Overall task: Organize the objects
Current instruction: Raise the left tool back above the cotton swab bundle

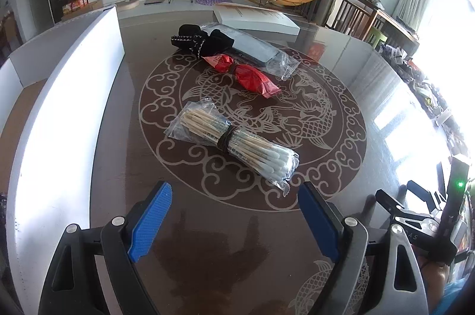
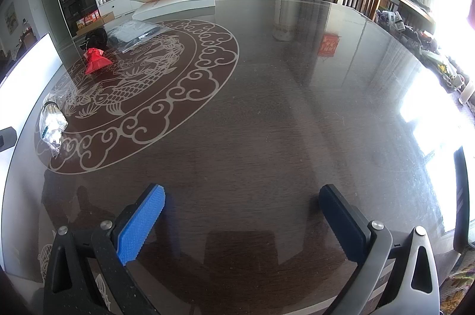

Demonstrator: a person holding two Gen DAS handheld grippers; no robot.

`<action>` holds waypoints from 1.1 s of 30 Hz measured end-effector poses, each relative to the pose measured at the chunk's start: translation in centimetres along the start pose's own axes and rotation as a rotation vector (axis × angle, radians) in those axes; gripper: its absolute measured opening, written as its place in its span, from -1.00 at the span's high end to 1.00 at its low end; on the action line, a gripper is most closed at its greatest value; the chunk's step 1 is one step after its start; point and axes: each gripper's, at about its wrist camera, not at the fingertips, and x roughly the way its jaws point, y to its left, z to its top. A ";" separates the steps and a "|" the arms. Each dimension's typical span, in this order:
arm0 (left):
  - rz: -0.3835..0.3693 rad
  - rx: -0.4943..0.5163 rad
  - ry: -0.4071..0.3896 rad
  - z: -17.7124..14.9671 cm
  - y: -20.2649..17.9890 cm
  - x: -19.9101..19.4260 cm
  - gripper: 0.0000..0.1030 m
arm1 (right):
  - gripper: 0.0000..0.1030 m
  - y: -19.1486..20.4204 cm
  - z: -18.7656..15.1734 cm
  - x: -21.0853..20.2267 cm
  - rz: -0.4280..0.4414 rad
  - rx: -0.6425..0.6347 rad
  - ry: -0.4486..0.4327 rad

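Note:
A clear bag of cotton swabs (image 1: pixel 234 141) tied with a dark band lies on the dark table just ahead of my open, empty left gripper (image 1: pixel 237 193). Beyond it lie a red packet (image 1: pixel 246 74), a black pouch (image 1: pixel 202 40) and a grey item in a clear plastic bag (image 1: pixel 255 47). In the right wrist view the swabs (image 2: pixel 53 124), red packet (image 2: pixel 96 61), black pouch (image 2: pixel 96 38) and plastic bag (image 2: pixel 133 32) sit far left. My right gripper (image 2: pixel 243 196) is open and empty over bare table.
A white box wall (image 1: pixel 65 113) runs along the table's left side and shows in the right wrist view (image 2: pixel 32 62). A flat white box (image 1: pixel 258 16) lies at the far edge. The right gripper's body (image 1: pixel 421 217) shows at the lower right.

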 end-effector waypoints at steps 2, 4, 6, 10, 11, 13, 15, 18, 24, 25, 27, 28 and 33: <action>0.000 -0.007 -0.006 0.0 0.3 -0.4 -0.68 | -1.00 0.0 0.0 0.0 0.000 0.000 0.000; -0.001 -0.013 -0.011 0.1 0.5 -0.6 -0.68 | -1.00 0.0 0.0 0.0 0.000 0.000 0.000; 0.001 -0.019 -0.013 0.2 0.7 -0.8 -0.68 | -1.00 0.0 0.0 0.0 0.000 0.000 0.000; -0.001 -0.035 -0.010 0.1 1.1 -0.9 -0.68 | -1.00 0.0 0.0 0.0 0.001 -0.001 0.000; -0.001 -0.038 -0.008 0.0 1.1 -0.9 -0.68 | -1.00 0.0 0.0 0.0 0.001 -0.001 0.000; -0.002 -0.038 -0.003 -0.2 1.1 -0.9 -0.68 | -1.00 0.0 0.0 0.0 0.000 -0.001 0.000; -0.002 -0.039 0.003 -0.5 1.1 -0.9 -0.68 | -1.00 0.0 0.0 0.0 0.001 -0.001 0.000; -0.010 -0.044 0.011 -1.1 1.2 -0.9 -0.68 | -1.00 0.0 0.0 0.0 0.001 -0.001 0.000; -0.003 -0.055 0.035 -2.2 1.8 -0.3 -0.68 | -1.00 0.0 0.0 0.0 0.001 -0.001 0.000; -0.004 -0.061 0.037 -2.3 2.0 -0.3 -0.68 | -1.00 0.0 0.0 0.1 0.001 -0.002 -0.001; -0.004 -0.067 0.041 -2.5 2.2 -0.2 -0.68 | -1.00 0.0 0.0 0.1 0.001 -0.002 -0.001; -0.002 -0.068 0.043 -2.6 2.3 -0.1 -0.68 | -1.00 0.0 0.0 0.0 0.001 -0.002 -0.001; 0.001 -0.068 0.054 -3.0 2.4 0.1 -0.68 | -1.00 0.0 0.0 0.1 0.002 -0.002 -0.001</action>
